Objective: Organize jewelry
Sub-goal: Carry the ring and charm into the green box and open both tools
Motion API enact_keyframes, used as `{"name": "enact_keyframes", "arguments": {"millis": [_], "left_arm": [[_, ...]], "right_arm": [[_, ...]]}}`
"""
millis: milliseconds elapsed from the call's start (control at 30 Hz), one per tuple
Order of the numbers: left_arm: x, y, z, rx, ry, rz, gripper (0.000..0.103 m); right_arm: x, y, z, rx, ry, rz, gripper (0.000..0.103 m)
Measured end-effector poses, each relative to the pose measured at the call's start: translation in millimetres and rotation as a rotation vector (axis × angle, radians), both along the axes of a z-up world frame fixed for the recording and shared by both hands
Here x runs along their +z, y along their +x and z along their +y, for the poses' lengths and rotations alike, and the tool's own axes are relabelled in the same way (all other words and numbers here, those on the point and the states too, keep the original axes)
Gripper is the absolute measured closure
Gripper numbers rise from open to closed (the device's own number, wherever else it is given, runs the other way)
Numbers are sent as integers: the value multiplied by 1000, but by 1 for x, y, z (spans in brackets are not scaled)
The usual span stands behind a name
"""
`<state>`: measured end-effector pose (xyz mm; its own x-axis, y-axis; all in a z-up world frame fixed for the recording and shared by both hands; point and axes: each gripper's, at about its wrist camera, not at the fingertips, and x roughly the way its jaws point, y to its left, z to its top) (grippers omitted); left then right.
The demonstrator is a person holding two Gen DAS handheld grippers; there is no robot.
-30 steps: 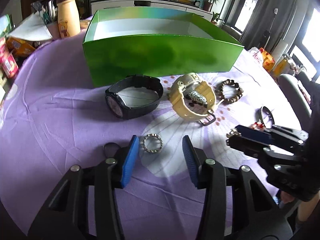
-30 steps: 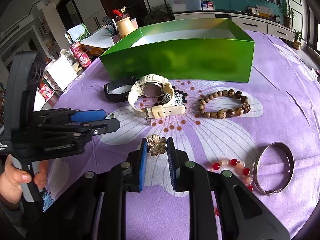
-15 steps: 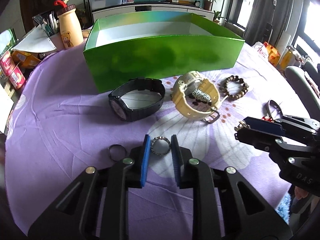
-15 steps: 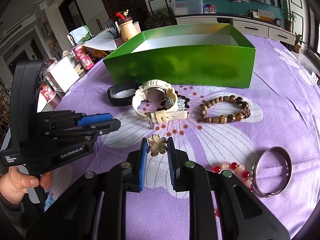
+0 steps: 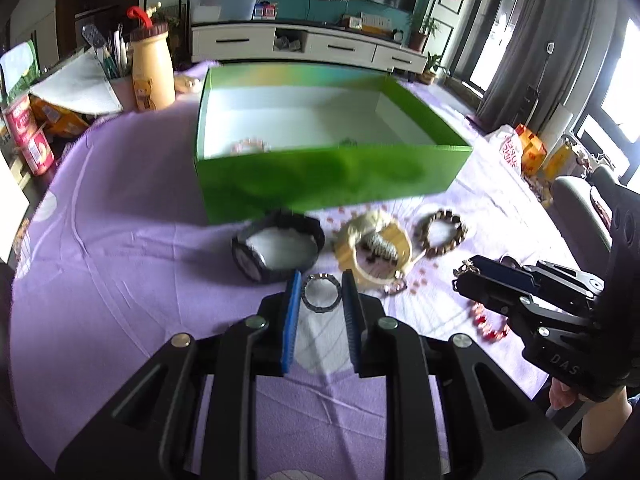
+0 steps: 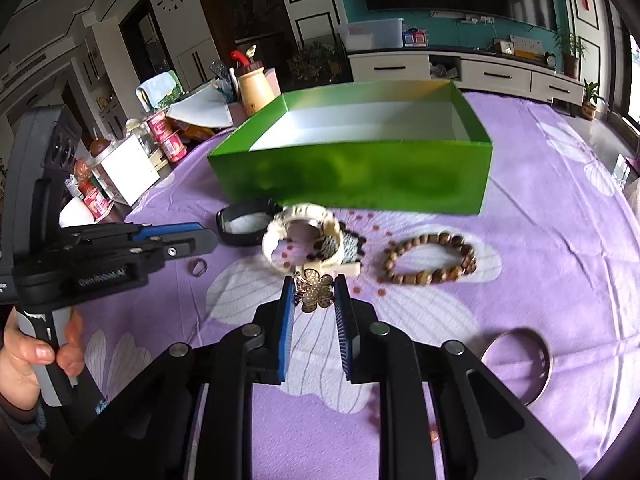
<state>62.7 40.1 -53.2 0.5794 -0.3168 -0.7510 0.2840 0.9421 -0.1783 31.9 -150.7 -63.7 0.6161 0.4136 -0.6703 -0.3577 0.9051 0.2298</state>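
My left gripper (image 5: 322,280) is shut on a silver beaded ring (image 5: 321,296), held above the purple cloth in front of the black watch (image 5: 276,248). My right gripper (image 6: 314,280) is shut on a gold flower ornament (image 6: 315,290), just in front of the cream watch (image 6: 304,240). The open green box (image 5: 328,184) stands behind the watches, and a pink bead bracelet (image 5: 250,146) lies inside it. A wooden bead bracelet (image 6: 430,258), a metal bangle (image 6: 520,364) and a red bead bracelet (image 5: 486,324) lie on the cloth. A small dark ring (image 6: 197,267) lies under the left gripper.
A yellow bottle (image 5: 151,68), a pen cup and red tins (image 5: 34,140) crowd the far left of the table. A person's hand (image 6: 28,344) holds the left gripper's handle. A grey chair (image 5: 576,208) stands at the table's right edge.
The left gripper's jaws closed on the silver ring and lifted it off the cloth. The right gripper kept its grip on the flower ornament and hardly moved.
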Motion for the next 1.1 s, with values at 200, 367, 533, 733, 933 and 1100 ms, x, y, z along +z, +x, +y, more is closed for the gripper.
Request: {"name": "enact_keyframes", "arguments": {"millis": [200,367,533,733,933,1100], "left_arm": [[23,17,1,4,-25,-38,83],[45,37,0,8,-41,-75,83],[57,67,0,18,-73,-72,83],[58,109,-5,38,-110,-38,83],[41,147,-14,63,-96,8,83],[24,171,-20,81,-67,37,83]], "right_arm": [[21,16,-3,-11,-18,-60,83],[40,40,-10,-35,-12,-106,83],[53,70,-16,-64,5,-129,83],[54,103,-20,-87,14,-115,83],[40,136,-20,-121,-7,-76,83],[29,159,-19,-145,-28,-49,83]]}}
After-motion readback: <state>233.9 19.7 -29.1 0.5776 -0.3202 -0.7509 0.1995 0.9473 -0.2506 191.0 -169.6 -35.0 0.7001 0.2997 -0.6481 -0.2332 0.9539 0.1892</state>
